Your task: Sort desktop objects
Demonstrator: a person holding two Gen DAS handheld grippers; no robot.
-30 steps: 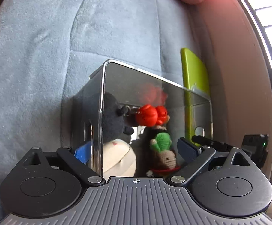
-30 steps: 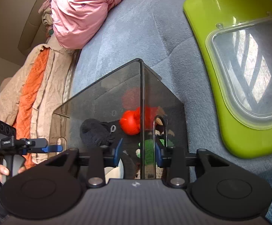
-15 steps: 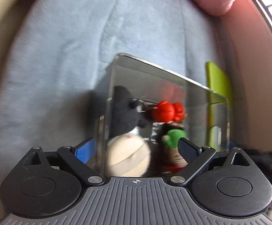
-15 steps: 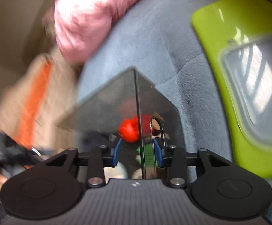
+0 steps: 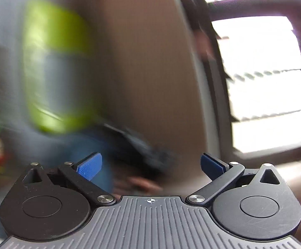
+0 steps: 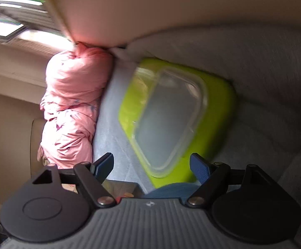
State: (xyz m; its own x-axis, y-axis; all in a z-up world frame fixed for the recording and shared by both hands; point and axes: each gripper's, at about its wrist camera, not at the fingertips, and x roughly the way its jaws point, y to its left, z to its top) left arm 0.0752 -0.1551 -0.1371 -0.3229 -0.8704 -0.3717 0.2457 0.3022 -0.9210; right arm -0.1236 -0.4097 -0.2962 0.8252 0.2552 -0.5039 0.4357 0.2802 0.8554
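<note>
Both tools have swung off the clear box toward the green lid (image 6: 212, 112), right tool (image 6: 151, 167) and left tool (image 5: 150, 165) opening and empty (view blurred), so next probably comes grasping that lid.

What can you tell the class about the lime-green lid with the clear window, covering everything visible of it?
The lime-green lid looks like plastic, a rounded rectangle with a thick green frame around a raised, clear window. It lies flat on the grey-blue cushion, window up, one corner near the pink padded jacket. Nothing rests on it and no tongs touch it. Motion blur smears its edges in the right wrist view, and in the left wrist view it is only a green smear.
</note>
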